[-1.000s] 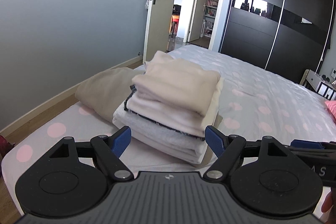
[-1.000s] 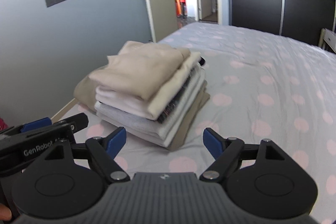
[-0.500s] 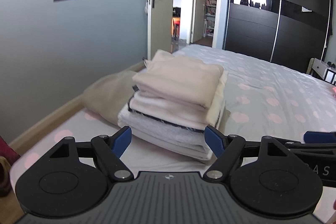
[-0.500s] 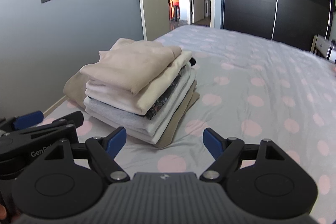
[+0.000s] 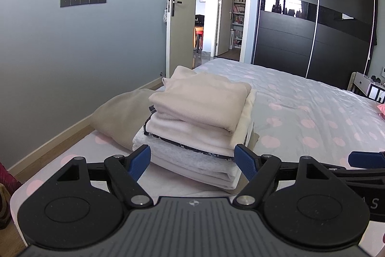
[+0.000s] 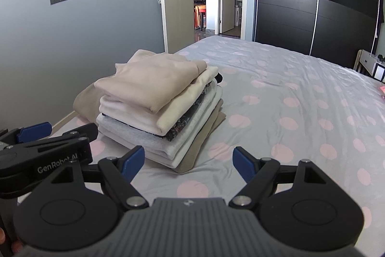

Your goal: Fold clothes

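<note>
Dotted bed (image 6: 288, 112), folded stack (image 6: 154, 100) near its left edge, bare spread rightward.

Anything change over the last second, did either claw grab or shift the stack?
No grab and no release. Both claws, left and right, stay open and empty, short of the stack. Only the view tilted a little, so the stack sits lower in the left picture. The stack, the tan garment beside it and the bed are unchanged.

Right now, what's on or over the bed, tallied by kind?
Stack of folded clothes: 1
Beige garment beside it: 1
Pink item far right: 1
Grippers: 2, left gripper and right gripper
Total: 5
</note>
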`<state>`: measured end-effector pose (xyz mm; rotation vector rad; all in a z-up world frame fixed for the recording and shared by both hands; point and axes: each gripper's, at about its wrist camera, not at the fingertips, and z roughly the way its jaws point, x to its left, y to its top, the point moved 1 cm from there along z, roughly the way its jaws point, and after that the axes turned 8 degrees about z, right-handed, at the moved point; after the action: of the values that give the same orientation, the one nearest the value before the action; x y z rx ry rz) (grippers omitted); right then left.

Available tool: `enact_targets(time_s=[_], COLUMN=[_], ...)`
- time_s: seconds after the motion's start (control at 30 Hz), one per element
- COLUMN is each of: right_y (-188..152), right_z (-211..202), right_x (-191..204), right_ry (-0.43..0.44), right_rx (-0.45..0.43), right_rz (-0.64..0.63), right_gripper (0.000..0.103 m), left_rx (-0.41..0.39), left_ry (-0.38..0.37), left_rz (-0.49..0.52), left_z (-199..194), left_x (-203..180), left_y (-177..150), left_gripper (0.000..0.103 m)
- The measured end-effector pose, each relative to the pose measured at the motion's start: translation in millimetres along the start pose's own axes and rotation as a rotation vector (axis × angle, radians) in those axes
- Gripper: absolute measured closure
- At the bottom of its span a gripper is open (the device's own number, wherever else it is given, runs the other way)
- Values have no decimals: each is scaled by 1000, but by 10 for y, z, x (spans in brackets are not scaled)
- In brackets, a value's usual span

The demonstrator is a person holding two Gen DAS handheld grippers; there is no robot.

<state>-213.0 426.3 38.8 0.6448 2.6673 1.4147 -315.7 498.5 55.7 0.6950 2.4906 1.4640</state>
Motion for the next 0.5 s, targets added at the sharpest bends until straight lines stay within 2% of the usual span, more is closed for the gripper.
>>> enact_targets(time_s=[0.5], right_y=[7], right_z=[-14], right_x=[43], right_ry=[-4], right_rx=[-4], right_rz=[-19], right_gripper=[21], left_rx=[-9], left_ry=[5], left_rz=[5], left_z=[-12], left_x=[16], left_y=[3], left_gripper=[30])
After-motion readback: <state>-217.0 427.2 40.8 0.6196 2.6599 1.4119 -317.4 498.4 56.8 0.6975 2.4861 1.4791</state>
